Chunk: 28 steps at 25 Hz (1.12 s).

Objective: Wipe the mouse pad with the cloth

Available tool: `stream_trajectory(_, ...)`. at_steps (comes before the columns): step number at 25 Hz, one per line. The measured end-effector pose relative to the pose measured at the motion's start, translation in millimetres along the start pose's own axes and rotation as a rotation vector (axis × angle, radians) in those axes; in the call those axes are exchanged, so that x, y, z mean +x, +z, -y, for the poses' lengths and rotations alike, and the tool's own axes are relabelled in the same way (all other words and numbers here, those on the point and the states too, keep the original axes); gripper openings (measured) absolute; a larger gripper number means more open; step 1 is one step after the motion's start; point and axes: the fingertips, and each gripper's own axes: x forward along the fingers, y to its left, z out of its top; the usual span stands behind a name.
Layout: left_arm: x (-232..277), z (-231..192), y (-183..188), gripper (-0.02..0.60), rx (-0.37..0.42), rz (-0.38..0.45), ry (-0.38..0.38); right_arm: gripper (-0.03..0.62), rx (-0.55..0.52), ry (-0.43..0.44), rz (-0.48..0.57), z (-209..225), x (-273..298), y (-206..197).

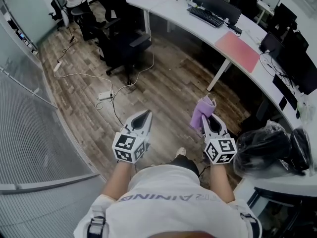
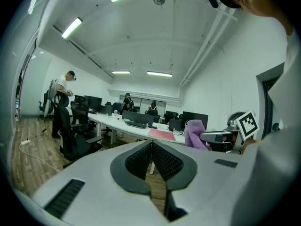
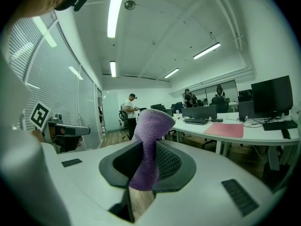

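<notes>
A pink mouse pad (image 1: 237,51) lies flat on the long white desk (image 1: 163,6), right of a black keyboard (image 1: 205,16). It also shows as a pink mouse pad (image 2: 162,134) in the left gripper view and a pink mouse pad (image 3: 225,129) in the right gripper view. My right gripper (image 1: 206,117) is shut on a purple cloth (image 1: 202,110), whose bunched top sticks up between the jaws as the purple cloth (image 3: 149,140). My left gripper (image 1: 144,115) is shut with nothing in it, held beside the right one over the wooden floor, well short of the desk.
Black office chairs (image 1: 121,41) stand between me and the desk. A power strip (image 1: 105,96) and white cables lie on the floor. Monitors (image 1: 213,3) line the desk. A bagged black object (image 1: 262,150) sits on a near desk at right. People stand and sit farther back.
</notes>
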Motion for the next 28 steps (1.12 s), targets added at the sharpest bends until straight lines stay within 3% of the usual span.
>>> stream_trajectory(8, 78, 20, 24, 0.032, 0.005, 0.0, -0.017, 0.097, 0.047, 0.018, 0.037, 71, 27, 26)
stream_trajectory(14, 145, 60, 38, 0.032, 0.054, -0.02, -0.068, 0.097, 0.071, 0.035, 0.048, 137, 40, 40)
stream_trajectory(18, 184, 82, 38, 0.032, 0.073, -0.032, -0.09, 0.097, 0.033, 0.042, 0.042, 177, 47, 42)
stream_trajectory(22, 221, 90, 34, 0.032, 0.152, -0.073, -0.084, 0.097, 0.02, 0.003, 0.021, 211, 52, 37)
stream_trajectory(28, 269, 92, 34, 0.032, 0.14, -0.081, -0.116, 0.097, 0.055, -0.045, 0.015, 251, 60, 33)
